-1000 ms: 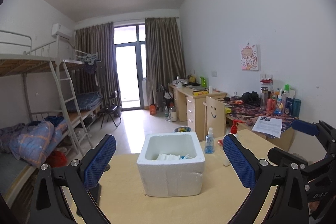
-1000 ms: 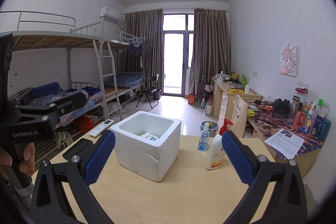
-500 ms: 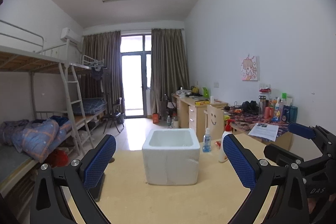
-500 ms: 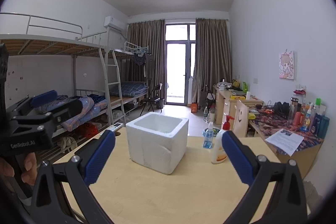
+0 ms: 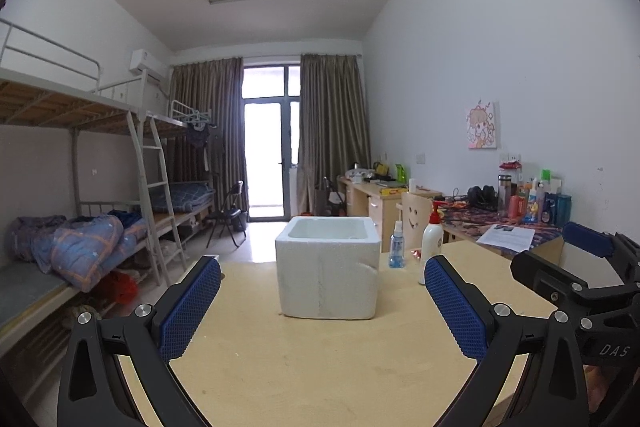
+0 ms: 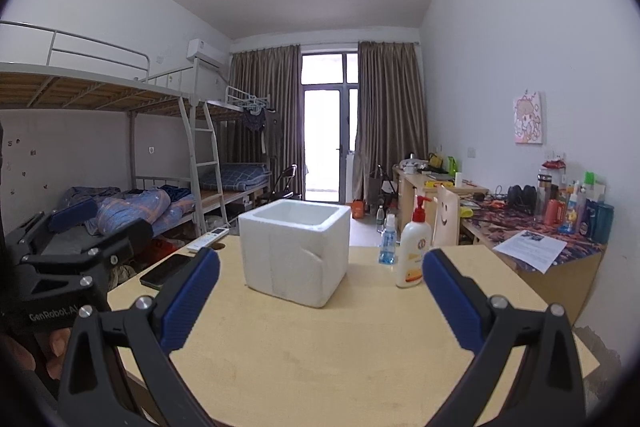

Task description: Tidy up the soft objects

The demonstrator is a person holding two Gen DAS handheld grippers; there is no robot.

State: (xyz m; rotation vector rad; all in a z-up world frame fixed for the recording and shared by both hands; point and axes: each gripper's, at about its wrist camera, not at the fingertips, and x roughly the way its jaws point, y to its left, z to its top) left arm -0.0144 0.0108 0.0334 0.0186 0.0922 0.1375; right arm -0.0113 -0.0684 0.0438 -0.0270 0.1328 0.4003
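A white foam box (image 5: pixel 328 267) (image 6: pixel 294 251) stands upright on the light wooden table (image 5: pixel 320 367) (image 6: pixel 320 367), open at the top; its inside is hidden from this low angle. My left gripper (image 5: pixel 322 303) hangs open in front of the box with nothing between its blue pads. My right gripper (image 6: pixel 320 301) is open too, a little right of the box's front. In the left wrist view the right gripper's body (image 5: pixel 580 287) shows at the right edge. No soft objects show on the table.
A small blue spray bottle (image 6: pixel 387 245) and a white pump bottle (image 6: pixel 414 253) stand right of the box. A phone (image 6: pixel 166 269) and a remote (image 6: pixel 208 239) lie at the table's left edge. Bunk beds (image 5: pixel 80 227) lie left, cluttered desks (image 6: pixel 540 223) right.
Both grippers have pulled back and dropped lower, so the box looks farther off and its contents no longer show. Both stay open.
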